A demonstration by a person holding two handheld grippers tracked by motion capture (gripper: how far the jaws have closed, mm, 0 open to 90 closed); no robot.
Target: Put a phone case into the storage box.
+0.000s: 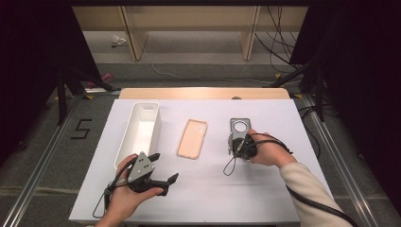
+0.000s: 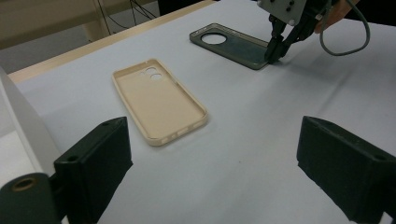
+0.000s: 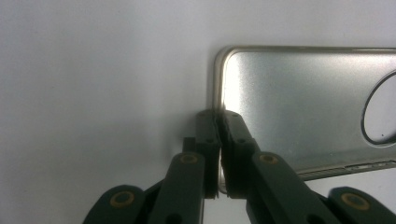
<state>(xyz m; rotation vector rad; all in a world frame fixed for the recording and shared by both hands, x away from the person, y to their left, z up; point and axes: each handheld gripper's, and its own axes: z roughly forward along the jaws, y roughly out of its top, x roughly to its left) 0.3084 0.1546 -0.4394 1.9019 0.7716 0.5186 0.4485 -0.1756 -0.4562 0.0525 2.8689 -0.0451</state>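
White bin (image 1: 142, 124) sits far left on the worktop (image 1: 213, 189), long, smooth-walled, and I can't make out anything inside. Just near it, left gripper (image 1: 163, 166) hovers with jaws spread wide, nothing between them. Centre: a beige case (image 1: 192, 138), soft-looking, rounded corners, open room all round. Right: right gripper (image 1: 235, 144) pinched tight on the near rim of the grey case (image 1: 239, 126), glossy, round camera hole.

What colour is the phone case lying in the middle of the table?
The phone case is pale beige, almost peach. The left gripper view shows it best.
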